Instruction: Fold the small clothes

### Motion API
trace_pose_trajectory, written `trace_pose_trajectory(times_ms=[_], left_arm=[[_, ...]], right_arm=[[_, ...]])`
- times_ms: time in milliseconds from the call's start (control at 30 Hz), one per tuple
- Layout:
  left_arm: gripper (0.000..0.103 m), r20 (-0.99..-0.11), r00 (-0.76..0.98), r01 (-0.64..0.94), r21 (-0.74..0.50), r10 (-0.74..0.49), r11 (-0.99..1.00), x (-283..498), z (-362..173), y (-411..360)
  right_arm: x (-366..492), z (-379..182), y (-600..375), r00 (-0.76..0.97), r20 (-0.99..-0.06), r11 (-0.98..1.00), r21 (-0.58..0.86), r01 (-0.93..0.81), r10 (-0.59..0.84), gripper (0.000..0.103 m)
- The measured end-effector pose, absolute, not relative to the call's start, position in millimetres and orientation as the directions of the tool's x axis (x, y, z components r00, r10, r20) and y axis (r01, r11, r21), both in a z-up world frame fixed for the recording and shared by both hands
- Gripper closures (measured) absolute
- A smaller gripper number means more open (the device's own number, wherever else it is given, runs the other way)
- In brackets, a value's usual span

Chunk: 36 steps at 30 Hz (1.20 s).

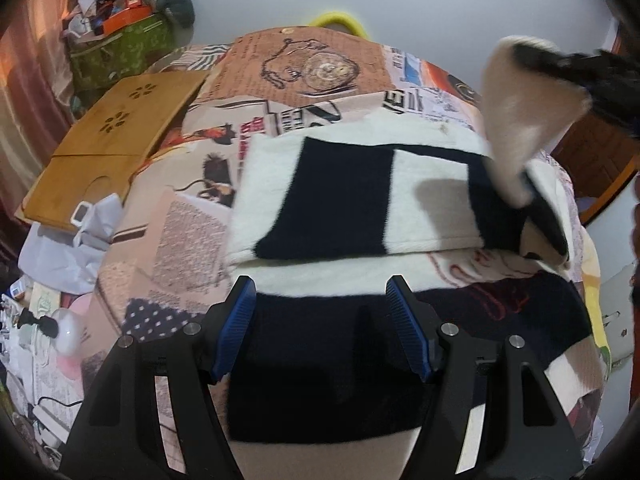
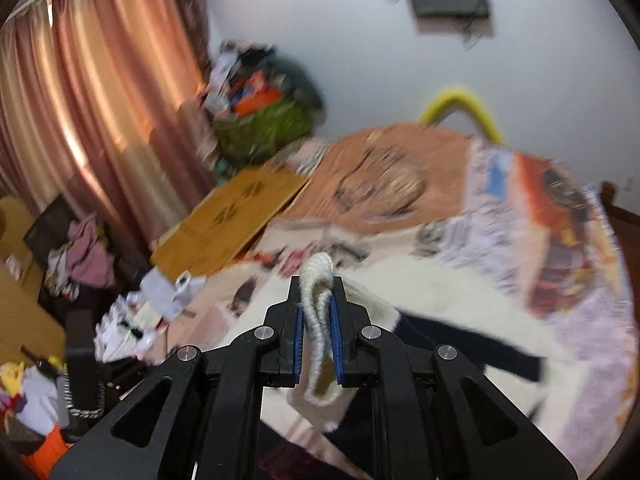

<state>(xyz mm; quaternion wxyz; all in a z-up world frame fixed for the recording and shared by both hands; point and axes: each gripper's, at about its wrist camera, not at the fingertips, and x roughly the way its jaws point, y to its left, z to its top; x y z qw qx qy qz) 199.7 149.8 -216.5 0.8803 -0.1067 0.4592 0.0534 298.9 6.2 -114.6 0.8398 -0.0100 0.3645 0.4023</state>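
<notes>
From the left wrist camera, the cream-and-navy blocked knitted sweater (image 1: 360,200) lies spread on a bed covered by a newspaper-print bedsheet (image 1: 192,240). One part of it is already turned over on itself: an upper layer with a neat straight lower hem sits across the body of the garment, so at least one fold looks done. The left tool (image 1: 324,328) hangs just above the near navy part of the sweater with its blue-padded jaws standing apart and nothing between them; whether the pads touch the knit cannot be told. At the upper right, the right tool (image 1: 568,64), blurred, lifts a cream corner of the sweater clear of the bed, its fabric trailing down to the rest of the garment. A bamboo lap tray (image 1: 116,136) lies well apart on the left side of the bed.

From the right wrist camera, which is heavily smeared, the right tool (image 2: 318,320) is clamped tight on a bunched cream edge of the sweater (image 2: 318,276), which loops up past the fingertips and hangs below them. The rest of the garment lies on the bed beneath.

My reading is that the folding is midway: a second fold is in hand, and the lifted side has yet to be laid over and smoothed, with a final halving probably left.
</notes>
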Motion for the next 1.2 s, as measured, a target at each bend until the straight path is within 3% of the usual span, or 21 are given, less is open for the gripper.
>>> trace_pose_trajectory(times_ms=[200,433,767,967,1067,1100,1133,1200], left_arm=[[0.036,-0.826,0.564,-0.218,-0.145,0.004,0.965,195,-220,162],[0.036,-0.827,0.562,-0.185,-0.160,-0.029,0.970,215,-220,155],[0.036,-0.855,0.518,-0.244,-0.165,-0.016,0.956,263,-233,184],[0.037,-0.901,0.422,-0.259,-0.228,-0.102,0.938,296,-265,199],[0.044,-0.908,0.391,-0.251,-0.265,-0.153,0.931,306,-280,193],[0.051,-0.906,0.398,-0.243,-0.258,-0.146,0.935,307,-279,189],[0.067,-0.904,0.401,-0.235,-0.258,-0.149,0.937,308,-278,186],[0.083,-0.897,0.407,-0.209,-0.273,-0.170,0.939,309,-273,179]], right_arm=[[293,-144,40,0.297,-0.710,0.637,0.270,-0.722,0.638,0.084],[286,-125,-1,0.387,-0.674,0.679,0.234,-0.696,0.629,0.061],[282,-132,-124,0.574,-0.699,0.844,0.080,-0.531,0.427,0.052],[284,-161,-187,0.569,-0.743,0.911,0.133,-0.391,0.352,0.052],[289,-175,-205,0.552,-0.763,0.928,0.172,-0.330,0.338,0.052],[290,-179,-209,0.546,-0.767,0.930,0.185,-0.318,0.339,0.052],[293,-182,-211,0.540,-0.768,0.929,0.199,-0.311,0.345,0.052],[296,-186,-213,0.539,-0.767,0.929,0.209,-0.304,0.349,0.052]])
